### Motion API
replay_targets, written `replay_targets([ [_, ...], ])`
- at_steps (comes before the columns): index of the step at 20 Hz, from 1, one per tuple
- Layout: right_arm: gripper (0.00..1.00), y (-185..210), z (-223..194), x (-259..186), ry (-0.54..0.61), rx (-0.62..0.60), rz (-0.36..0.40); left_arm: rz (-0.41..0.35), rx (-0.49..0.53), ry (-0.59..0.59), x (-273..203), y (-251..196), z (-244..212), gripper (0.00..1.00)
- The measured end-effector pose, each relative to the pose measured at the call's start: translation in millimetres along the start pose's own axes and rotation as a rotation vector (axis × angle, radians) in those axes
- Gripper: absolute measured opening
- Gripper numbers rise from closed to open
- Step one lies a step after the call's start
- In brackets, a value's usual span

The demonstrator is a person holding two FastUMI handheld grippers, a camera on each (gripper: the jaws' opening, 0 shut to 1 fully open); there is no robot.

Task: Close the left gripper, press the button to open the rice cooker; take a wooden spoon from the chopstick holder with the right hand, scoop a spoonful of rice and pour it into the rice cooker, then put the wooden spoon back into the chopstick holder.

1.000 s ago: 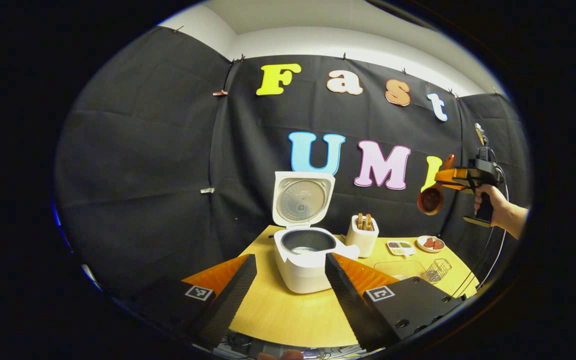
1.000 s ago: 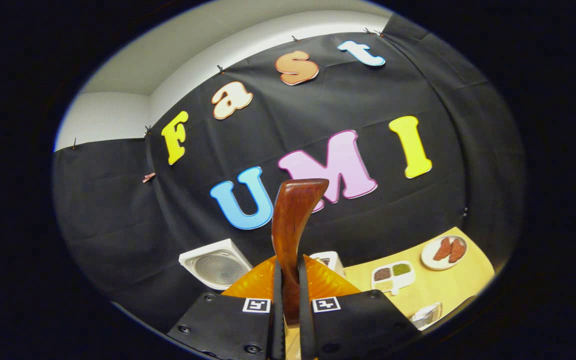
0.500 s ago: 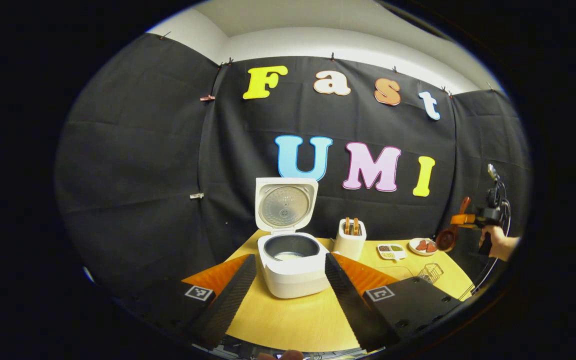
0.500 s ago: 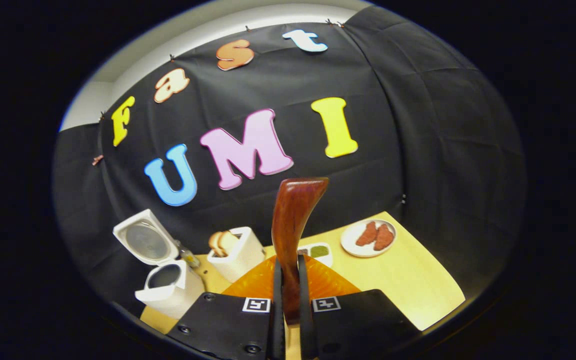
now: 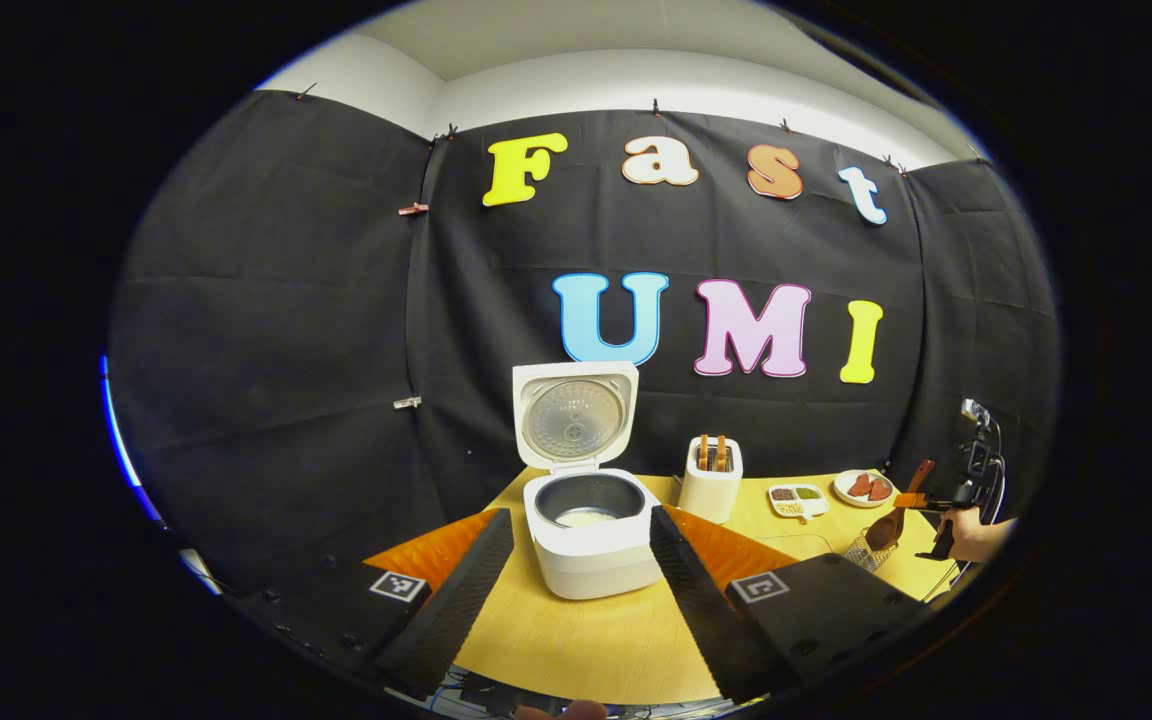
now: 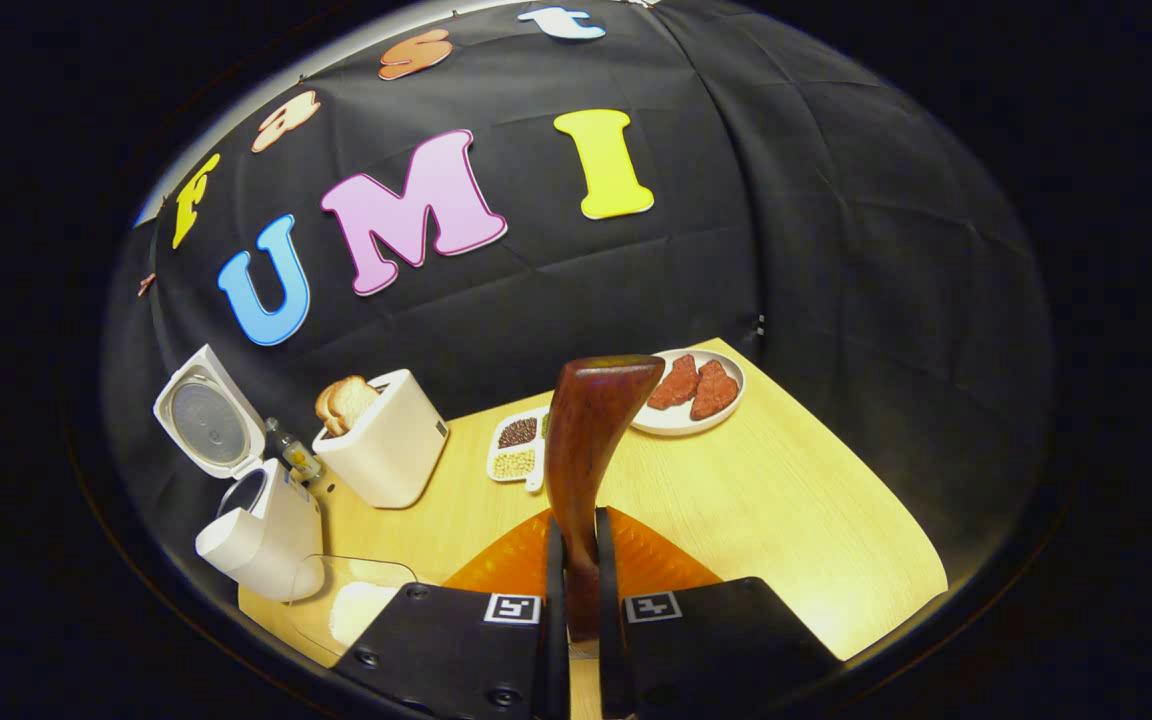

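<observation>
The white rice cooker [image 5: 591, 545] stands with its lid [image 5: 576, 415] up, a pale patch at the bottom of its pot. Just right of it is the white chopstick holder [image 5: 711, 485] with wooden utensils inside. My left gripper [image 5: 576, 600] is open in front of the cooker, its fingers wide apart and holding nothing. At the far right, a hand holds my right gripper [image 5: 921, 500] low over the table with the wooden spoon [image 5: 888, 525], bowl hanging down. In the right gripper view, my right gripper [image 6: 576, 620] is shut on the wooden spoon's handle [image 6: 591, 440]; the cooker [image 6: 261, 535] and holder [image 6: 381, 450] lie to its left.
A clear container of white rice [image 6: 356, 600] sits beside the cooker. A compartment dish of grains [image 6: 521, 450] and a plate with red pieces [image 6: 686, 395] lie toward the back. A wire basket [image 5: 871, 552] stands near the table's right edge. The wooden table [image 6: 796, 520] is bare to the right.
My right gripper has come down from high in the air to just over the table, spoon still held. The left gripper has drawn back slightly from the cooker.
</observation>
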State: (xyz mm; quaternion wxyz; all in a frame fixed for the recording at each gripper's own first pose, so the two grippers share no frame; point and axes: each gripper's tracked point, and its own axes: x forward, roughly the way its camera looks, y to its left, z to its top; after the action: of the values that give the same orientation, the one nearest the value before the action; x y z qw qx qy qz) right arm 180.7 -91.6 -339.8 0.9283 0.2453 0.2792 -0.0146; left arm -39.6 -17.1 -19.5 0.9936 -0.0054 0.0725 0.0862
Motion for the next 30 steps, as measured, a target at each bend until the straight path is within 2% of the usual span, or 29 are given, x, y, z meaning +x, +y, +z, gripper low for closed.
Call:
replay_targets([
  [7, 0.16, -9.4, -31.8, 10.9, 0.110, 0.091, -0.007, 0.014, 0.004, -0.010, -7.7, -1.5, 6.4, 0.95],
  [9, 0.21, -13.5, -33.2, 10.8, 0.113, 0.104, -0.010, 0.006, 0.003, -0.016, -10.1, -2.1, 7.6, 0.95],
  [11, 0.29, -27.4, -31.6, 6.8, 0.112, 0.106, -0.050, 0.001, -0.003, -0.018, -9.8, -0.7, 8.9, 0.95],
  [12, 0.38, -31.9, -31.7, 3.3, 0.118, 0.120, -0.060, -0.003, -0.007, -0.019, -9.8, -0.9, 8.9, 0.95],
  [13, 0.35, -35.2, -29.4, -3.1, 0.116, 0.135, -0.064, -0.011, -0.012, -0.020, -9.0, -1.9, 9.2, 0.95],
  [16, 0.85, -46.9, -24.7, -28.4, 0.091, 0.144, -0.075, -0.045, -0.012, -0.032, 1.7, -5.7, 16.4, 0.95],
  [18, 0.93, -57.4, -18.0, -51.9, 0.054, 0.136, -0.100, -0.065, -0.015, -0.052, 16.2, -5.8, 28.0, 0.95],
  [23, 0.98, -62.8, 1.7, -120.3, -0.050, 0.125, -0.127, -0.124, -0.018, -0.146, 66.1, -6.5, 73.7, 0.95],
  [30, 0.98, -34.5, 34.1, -204.9, -0.180, -0.039, -0.134, -0.171, -0.035, -0.238, 159.4, 9.7, 142.2, 0.95],
])
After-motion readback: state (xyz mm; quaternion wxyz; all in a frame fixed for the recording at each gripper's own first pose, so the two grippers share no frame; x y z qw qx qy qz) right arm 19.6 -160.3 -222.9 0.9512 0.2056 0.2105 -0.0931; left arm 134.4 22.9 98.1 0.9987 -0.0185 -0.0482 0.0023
